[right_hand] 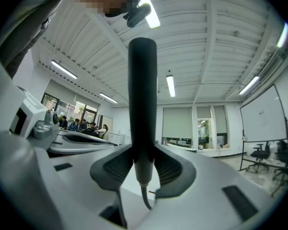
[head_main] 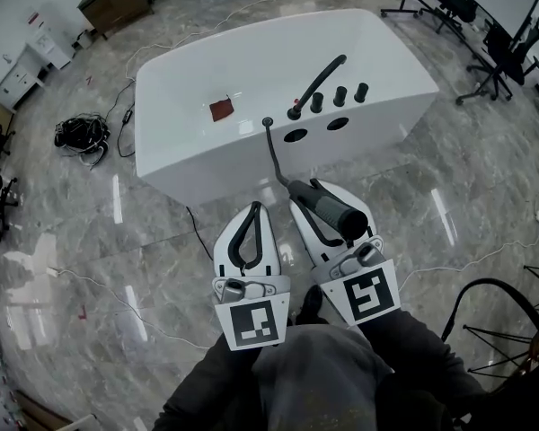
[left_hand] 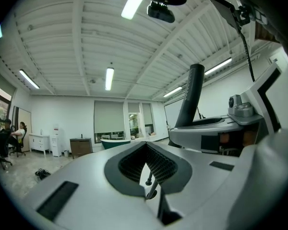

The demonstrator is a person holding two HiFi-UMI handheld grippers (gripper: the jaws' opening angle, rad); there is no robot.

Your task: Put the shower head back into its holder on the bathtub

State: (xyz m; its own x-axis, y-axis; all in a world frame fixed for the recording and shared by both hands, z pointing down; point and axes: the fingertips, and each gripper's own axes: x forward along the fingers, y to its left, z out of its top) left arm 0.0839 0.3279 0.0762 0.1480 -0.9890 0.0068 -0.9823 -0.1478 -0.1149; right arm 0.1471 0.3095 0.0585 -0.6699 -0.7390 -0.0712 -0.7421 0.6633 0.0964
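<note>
While the head view looks down on the white bathtub [head_main: 207, 164] standing on a grey veined floor [head_main: 117, 268], it shows the shower head [head_main: 331, 214] well short of the tub's deck, lying across the right gripper [head_main: 316, 196] in front of the near wall; its dark hose [head_main: 274, 155] runs from the handle's far end up to a fitting on the deck, just beside two oval openings [head_main: 295, 136], with a curved faucet [head_main: 319, 81] and three dark knobs [head_main: 340, 95] behind them; which fitting is the holder cannot be told from here.

The right gripper view gives what the head view cannot: the right gripper [right_hand: 143, 150] is clamped on the narrow end of the shower head [right_hand: 142, 95], one ribbed pad pressed to each side, and the hose [right_hand: 145, 200] curls out beneath.

The left gripper [head_main: 250, 212] lies just beside it, with its fingers arched into a loop in the head view; the left gripper view shows the left gripper [left_hand: 145, 147] with its pads meeting at the tip and nothing between them, and the shower head [left_hand: 192, 95] rising above the neighbouring gripper.

Only the head view shows the cable bundle [head_main: 81, 133] on the floor left of the tub; only the gripper views show the ceiling's strip lights [right_hand: 171, 86] and seated people [right_hand: 81, 124] far off.
</note>
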